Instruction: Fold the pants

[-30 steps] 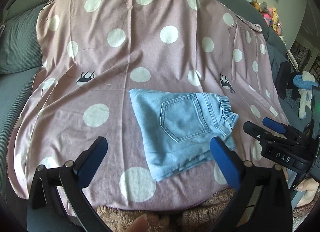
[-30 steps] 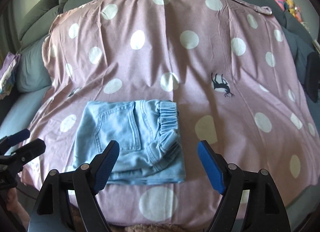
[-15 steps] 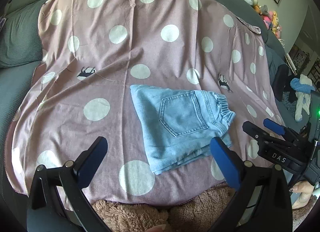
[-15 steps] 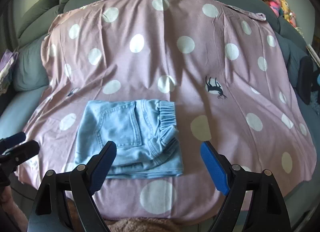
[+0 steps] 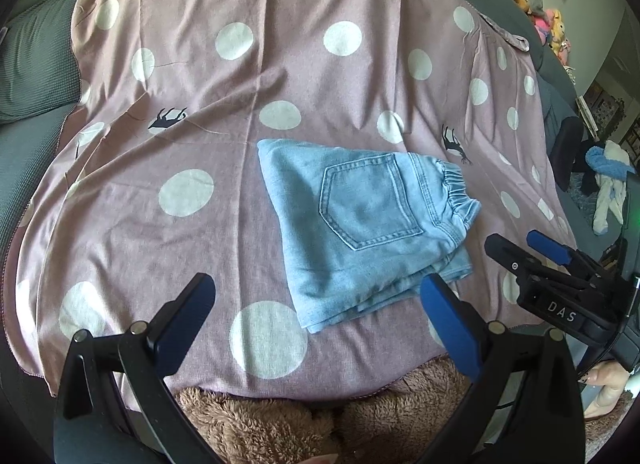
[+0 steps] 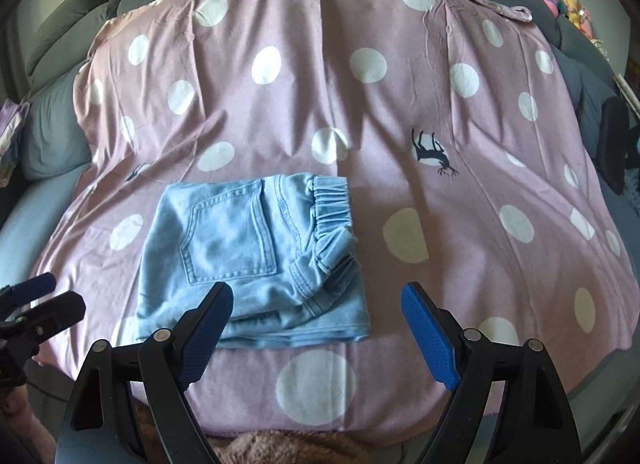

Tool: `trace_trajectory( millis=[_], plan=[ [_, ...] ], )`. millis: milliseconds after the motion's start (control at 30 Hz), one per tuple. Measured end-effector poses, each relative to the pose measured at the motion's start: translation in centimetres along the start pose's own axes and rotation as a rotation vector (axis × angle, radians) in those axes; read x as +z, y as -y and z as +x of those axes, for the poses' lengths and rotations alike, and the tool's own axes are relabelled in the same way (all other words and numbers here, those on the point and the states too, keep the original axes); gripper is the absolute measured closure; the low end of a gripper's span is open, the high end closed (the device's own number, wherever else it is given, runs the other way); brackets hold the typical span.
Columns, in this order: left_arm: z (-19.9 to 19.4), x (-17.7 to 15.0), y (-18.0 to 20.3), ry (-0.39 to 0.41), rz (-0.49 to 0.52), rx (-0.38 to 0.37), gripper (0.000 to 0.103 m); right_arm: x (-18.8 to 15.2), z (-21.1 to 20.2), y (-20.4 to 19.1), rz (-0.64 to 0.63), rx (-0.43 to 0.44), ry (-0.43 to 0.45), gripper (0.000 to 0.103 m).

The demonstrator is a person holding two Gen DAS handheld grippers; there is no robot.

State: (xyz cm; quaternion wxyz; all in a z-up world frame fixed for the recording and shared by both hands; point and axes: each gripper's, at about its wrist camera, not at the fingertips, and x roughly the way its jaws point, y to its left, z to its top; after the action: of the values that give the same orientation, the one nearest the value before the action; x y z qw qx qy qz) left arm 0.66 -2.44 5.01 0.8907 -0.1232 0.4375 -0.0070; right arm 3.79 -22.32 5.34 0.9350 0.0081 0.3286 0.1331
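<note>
Light blue denim pants (image 5: pixel 360 220) lie folded into a compact stack, back pocket up and elastic waistband to the right, on a pink polka-dot sheet (image 5: pixel 224 112). They also show in the right wrist view (image 6: pixel 252 260). My left gripper (image 5: pixel 316 300) is open and empty, held above the sheet's near edge, in front of the pants. My right gripper (image 6: pixel 316 304) is open and empty, just in front of the folded stack. The right gripper also shows at the right of the left wrist view (image 5: pixel 524 244). The left gripper shows at the left edge of the right wrist view (image 6: pixel 44 296).
The sheet (image 6: pixel 440 112) covers a grey sofa (image 5: pixel 36 60) with cushions at the back. A brown fuzzy blanket (image 5: pixel 280 424) lies at the near edge. Stuffed toys (image 5: pixel 548 20) and a black chair (image 5: pixel 568 152) stand at the right.
Both grippers have drawn back and up from the folded pants, which now look smaller and farther away. The pants have not moved. Both stay open.
</note>
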Motion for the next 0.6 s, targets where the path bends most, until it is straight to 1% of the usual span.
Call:
trace_trajectory(
  millis=[600],
  plan=[
    [-0.2,-0.3,1.3,-0.016,0.028,0.002,0.001,-0.3,-0.2,0.3,0.001,0.001,0.001,0.017]
  ],
)
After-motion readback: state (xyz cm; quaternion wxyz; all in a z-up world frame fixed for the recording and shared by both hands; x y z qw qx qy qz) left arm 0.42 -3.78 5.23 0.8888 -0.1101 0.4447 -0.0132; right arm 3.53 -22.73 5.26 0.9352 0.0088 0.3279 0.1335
